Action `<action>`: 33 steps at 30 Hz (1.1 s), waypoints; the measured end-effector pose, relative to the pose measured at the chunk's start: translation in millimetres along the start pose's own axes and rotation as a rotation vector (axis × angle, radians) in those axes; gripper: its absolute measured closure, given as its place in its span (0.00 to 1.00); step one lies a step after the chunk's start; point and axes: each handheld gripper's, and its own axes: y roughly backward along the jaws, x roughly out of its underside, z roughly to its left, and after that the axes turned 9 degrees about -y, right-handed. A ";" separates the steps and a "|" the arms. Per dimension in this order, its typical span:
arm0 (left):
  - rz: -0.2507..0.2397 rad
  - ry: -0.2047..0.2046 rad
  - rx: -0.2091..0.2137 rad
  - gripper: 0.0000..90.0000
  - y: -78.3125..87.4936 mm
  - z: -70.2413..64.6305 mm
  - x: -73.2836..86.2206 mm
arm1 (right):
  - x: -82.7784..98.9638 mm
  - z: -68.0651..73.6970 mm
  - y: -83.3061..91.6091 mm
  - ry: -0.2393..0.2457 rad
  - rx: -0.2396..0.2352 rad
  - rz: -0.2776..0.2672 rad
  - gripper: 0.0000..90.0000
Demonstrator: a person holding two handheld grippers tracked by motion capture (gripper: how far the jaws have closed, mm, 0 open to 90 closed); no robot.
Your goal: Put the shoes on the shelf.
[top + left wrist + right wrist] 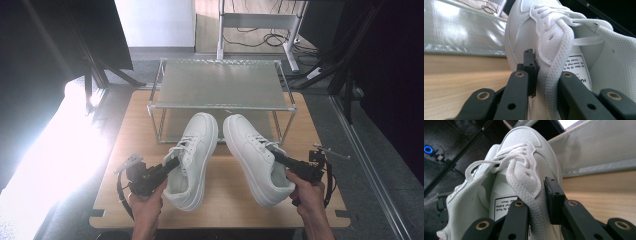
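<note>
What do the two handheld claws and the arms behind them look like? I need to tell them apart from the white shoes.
Both the left claw and the right claw are black, with long flat jaws studded with brass-ringed rivets. A black cable loops from each body. The left one carries a grey three-cornered plate. The forearms are bare, without sleeves.

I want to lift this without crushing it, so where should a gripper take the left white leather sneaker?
Grip the left white leather sneaker by its collar wall beside the laces, from the heel end: that thin upright edge fits between jaws, as the left gripper holds it.

The label (580,68) inside the left shoe (544,37) has print too small to read.
</note>
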 end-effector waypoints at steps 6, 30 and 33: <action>-0.044 0.007 -0.007 0.93 -2.1 -4.4 -8.3 | -6.6 9.9 -4.2 -0.039 -0.030 -0.017 0.90; -0.151 0.032 -0.044 0.93 -34.4 -2.9 -56.3 | -50.2 43.5 -36.6 -0.084 -0.036 -0.124 0.90; -0.150 0.033 -0.053 0.93 -41.9 -1.5 -62.5 | -54.9 45.6 -42.5 -0.088 -0.023 -0.136 0.89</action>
